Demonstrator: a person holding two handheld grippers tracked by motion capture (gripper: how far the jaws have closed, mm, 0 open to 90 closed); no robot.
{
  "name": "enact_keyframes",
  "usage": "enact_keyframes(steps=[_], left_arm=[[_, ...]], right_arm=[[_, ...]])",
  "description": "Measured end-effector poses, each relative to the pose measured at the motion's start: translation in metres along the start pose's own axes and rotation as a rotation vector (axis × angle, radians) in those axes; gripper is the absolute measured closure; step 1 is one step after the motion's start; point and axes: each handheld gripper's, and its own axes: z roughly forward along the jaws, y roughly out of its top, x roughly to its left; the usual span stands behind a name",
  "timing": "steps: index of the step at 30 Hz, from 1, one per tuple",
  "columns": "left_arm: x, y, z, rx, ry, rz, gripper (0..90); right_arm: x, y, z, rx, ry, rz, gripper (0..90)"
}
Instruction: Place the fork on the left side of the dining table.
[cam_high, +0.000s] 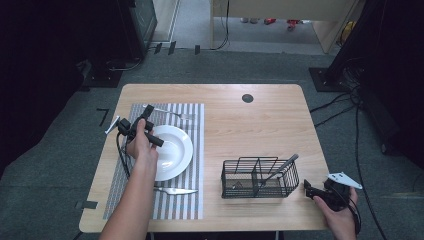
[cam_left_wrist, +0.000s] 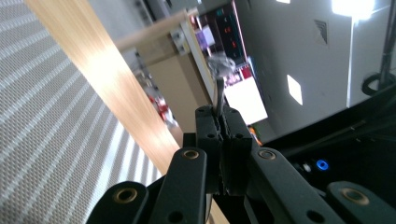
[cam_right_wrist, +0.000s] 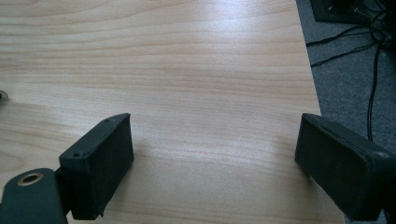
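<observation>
While the right gripper (cam_high: 311, 191) rests with jaws apart near the counter's (cam_high: 260, 125) right edge, the left gripper (cam_left_wrist: 219, 122) clamps a thin, stiff, slippery steel fork (cam_left_wrist: 218, 88) by its handle.

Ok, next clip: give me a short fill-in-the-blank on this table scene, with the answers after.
1. The left gripper is shut on a thin metal ____.
2. The white plate rests on a ____ placemat.
3. The knife lies on the placemat beside the ____.
4. The right gripper's jaws stand ____ over bare table.

Missing words: utensil handle; striped; plate; open
</observation>
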Motion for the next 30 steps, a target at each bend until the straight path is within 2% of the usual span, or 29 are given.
enact_keyframes(steps=[2,3,5,8,9,12,14,15,16,18,22,24,26,29,30], left_arm=[[0.000,-0.001,0.001,0.012,0.024,-0.004,88.8],[0.001,-0.001,0.002,0.005,0.021,-0.008,88.8],[0.002,-0.003,0.003,-0.031,0.011,-0.024,88.8],[0.001,-0.005,0.003,-0.052,0.012,-0.024,88.8],[0.001,-0.006,0.003,-0.079,0.011,-0.024,88.8],[0.002,-0.006,0.002,-0.124,0.012,-0.019,88.8],[0.003,-0.006,0.001,-0.131,0.014,-0.015,88.8],[0.003,-0.005,0.000,-0.146,0.027,0.005,88.8],[0.003,-0.004,0.000,-0.155,0.040,0.008,88.8],[0.004,-0.004,-0.001,-0.155,0.053,0.014,88.7],[0.007,0.000,0.000,-0.151,0.109,0.020,88.7],[0.009,0.001,0.000,-0.143,0.120,-0.001,88.6],[0.011,0.001,0.001,-0.135,0.132,0.000,88.6],[0.014,-0.001,0.002,-0.122,0.132,-0.026,88.4],[0.014,-0.001,0.002,-0.120,0.135,-0.014,88.4]], right_arm=[[0.000,0.000,0.000,0.000,0.000,0.000,11.4],[0.000,0.000,0.000,0.000,0.000,0.000,11.5],[0.000,0.000,0.000,0.000,0.000,0.000,11.4],[0.000,0.000,0.000,-0.001,0.001,-0.001,11.4],[0.000,0.000,0.000,-0.001,0.002,-0.003,11.7],[0.000,0.000,0.000,-0.001,0.004,-0.004,12.0],[0.000,0.000,-0.001,0.000,0.005,-0.004,12.0],[0.000,0.000,-0.001,0.000,0.005,-0.003,12.0],[0.000,0.000,-0.001,0.000,0.005,-0.004,12.0],[0.000,0.000,-0.001,0.000,0.005,-0.003,12.0],[0.000,0.000,-0.001,0.000,0.005,-0.004,12.0],[0.000,0.000,-0.001,0.000,0.005,-0.004,12.0],[0.000,0.000,-0.001,0.000,0.005,-0.004,12.0],[0.000,0.000,-0.001,0.000,0.005,-0.003,12.0],[0.000,0.000,-0.001,0.000,0.005,-0.004,12.1]])
